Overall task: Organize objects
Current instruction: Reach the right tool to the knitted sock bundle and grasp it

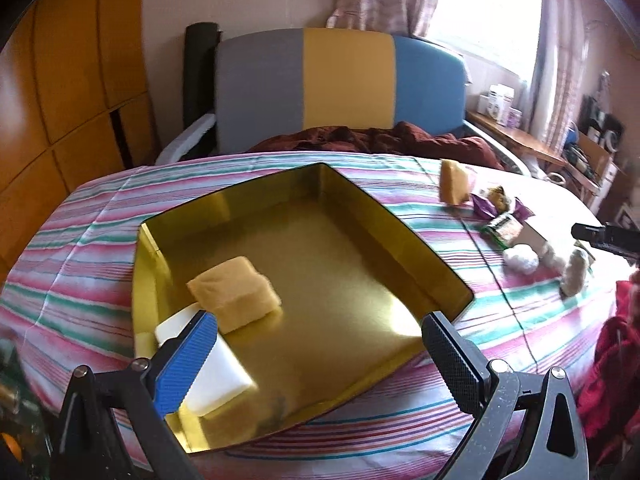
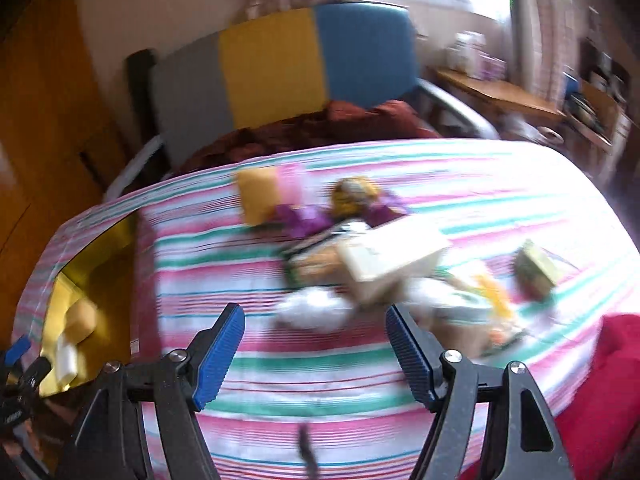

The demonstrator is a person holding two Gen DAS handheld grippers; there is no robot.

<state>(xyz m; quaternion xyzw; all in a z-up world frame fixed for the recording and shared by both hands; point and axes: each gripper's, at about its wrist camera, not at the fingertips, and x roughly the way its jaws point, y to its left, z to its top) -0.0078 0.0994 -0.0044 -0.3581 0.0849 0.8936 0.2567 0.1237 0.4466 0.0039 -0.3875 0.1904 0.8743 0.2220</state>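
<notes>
Resting on the striped cloth (image 1: pixel 100 216) of the bed, the gold tray (image 1: pixel 360 196) lay with its long axis running from the near left toward the far right in the left wrist view, one corner pointing away at the headboard (image 1: pixel 344 80). Inside it, near the left wall, sat a yellow sponge (image 1: pixel 236 298) and, just in front, a white block (image 1: pixel 216 376) whose long side ran toward the camera. The left gripper (image 1: pixel 320 364) hovered over the tray's near end, its fingers (image 1: pixel 188 364) spread wide with nothing between them (the blue pad merely overlapped the white block in view).

The right gripper (image 2: pixel 316 356) hung above bare cloth, its fingers (image 2: pixel 218 356) well apart and empty. Beyond it, blurred, lay a loose cluster: another yellow sponge (image 2: pixel 256 194) standing on edge, purple wrappers (image 2: pixel 304 216), a pale box (image 2: pixel 392 256) tilted with its long axis pointing right, white wads (image 2: pixel 312 308), and a green packet (image 2: pixel 536 268) apart at the right.
</notes>
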